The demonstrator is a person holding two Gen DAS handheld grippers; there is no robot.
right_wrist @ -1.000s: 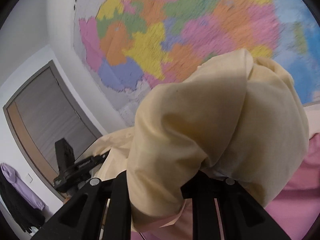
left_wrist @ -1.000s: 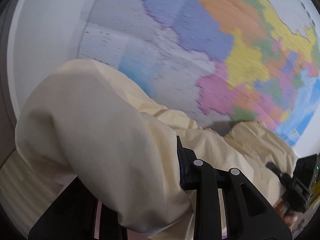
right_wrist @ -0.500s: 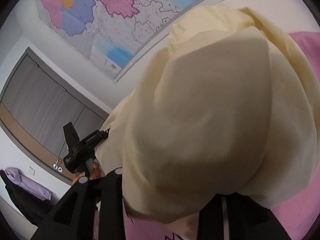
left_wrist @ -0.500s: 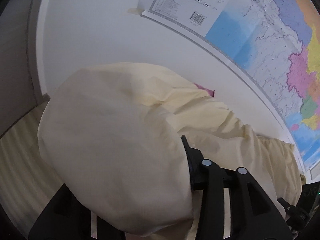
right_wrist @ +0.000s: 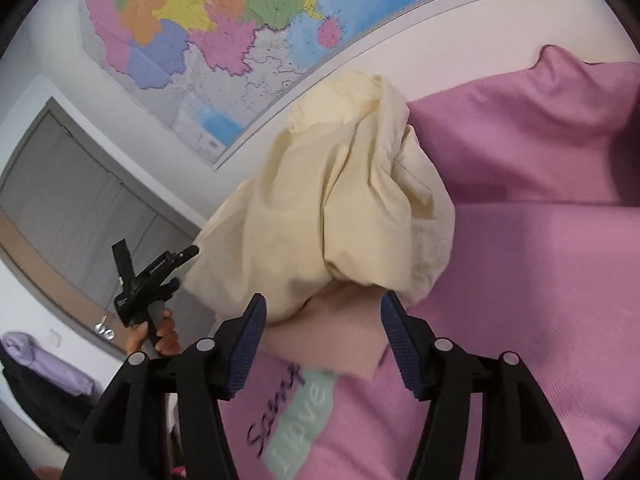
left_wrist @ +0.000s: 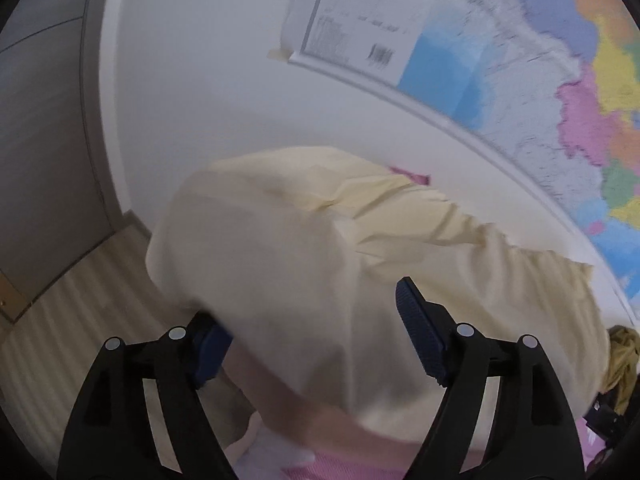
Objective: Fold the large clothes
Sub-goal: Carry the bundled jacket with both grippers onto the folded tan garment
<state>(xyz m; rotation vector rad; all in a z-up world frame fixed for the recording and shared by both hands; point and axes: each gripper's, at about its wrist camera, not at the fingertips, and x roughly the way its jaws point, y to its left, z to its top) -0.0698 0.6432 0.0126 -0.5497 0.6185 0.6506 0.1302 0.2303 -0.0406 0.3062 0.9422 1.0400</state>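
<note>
The left wrist view was blurred by motion, and a bulging fold of the cream garment hid most of what lay below it. The left tool had its two fingers standing apart; the jaws had just been opening, cloth sagged between them, the left pad was half buried under the fabric, and the right pad stood clear of it. At the far right edge an olive-yellow cloth was cut off by the lens rim. One wall map crossed the upper right, with its print unreadable.

In the right wrist view, at the left, one hand held the other handle, and a lilac garment hung beside a dark one, both small and indistinct. One door showed behind. The right tool also had its fingers parted, its jaws having just been opening; the bunched cream garment hung just ahead and between them, with neither pad pressing it. It rested over a pink sheet bearing partly readable lettering, and one pink pillow lay behind. What lay under the bundle was hidden.
</note>
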